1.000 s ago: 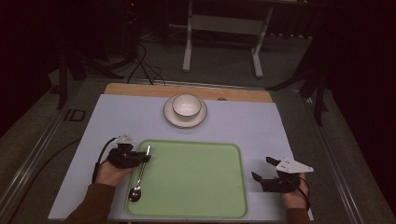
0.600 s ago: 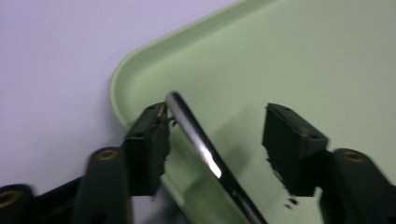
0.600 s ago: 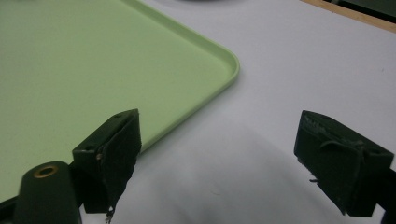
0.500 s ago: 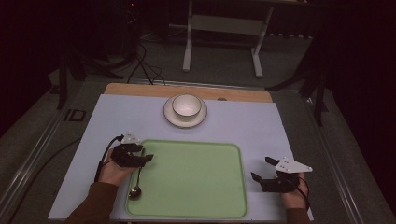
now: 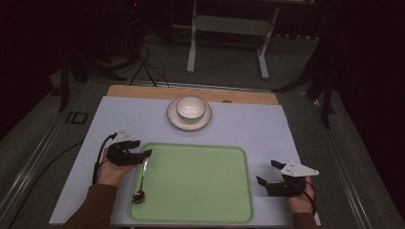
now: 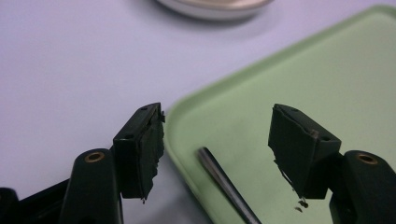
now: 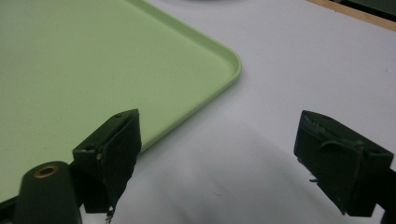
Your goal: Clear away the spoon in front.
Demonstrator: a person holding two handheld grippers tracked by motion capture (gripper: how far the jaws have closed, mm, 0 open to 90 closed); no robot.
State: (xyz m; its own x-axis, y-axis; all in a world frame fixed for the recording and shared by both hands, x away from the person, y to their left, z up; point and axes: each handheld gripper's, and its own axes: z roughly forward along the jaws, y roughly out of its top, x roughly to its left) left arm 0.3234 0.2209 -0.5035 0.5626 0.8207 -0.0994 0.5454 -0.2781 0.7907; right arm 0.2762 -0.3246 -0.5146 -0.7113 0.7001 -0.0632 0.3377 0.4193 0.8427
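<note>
A metal spoon (image 5: 143, 175) lies along the left side of the green tray (image 5: 200, 181), its bowl end toward the front edge. My left gripper (image 5: 145, 153) stands open at the tray's far left corner. In the left gripper view the spoon's handle (image 6: 225, 181) rests on the tray (image 6: 303, 70) between the spread jaws of that gripper (image 6: 217, 126), touching neither. My right gripper (image 5: 265, 171) is open with nothing in it, over the pale mat just right of the tray. Its jaws (image 7: 219, 135) straddle bare mat beside the tray's corner (image 7: 93, 60).
A white bowl (image 5: 191, 106) sits on a saucer (image 5: 173, 118) behind the tray, and the saucer's rim (image 6: 215, 4) is in the left gripper view. The pale mat (image 5: 272, 129) covers the table, with a wooden strip (image 5: 143, 91) at its far edge. Dark floor and stand legs lie beyond.
My left gripper has opened and let go of the spoon, which now lies on the tray's left side. The right gripper has not moved.
</note>
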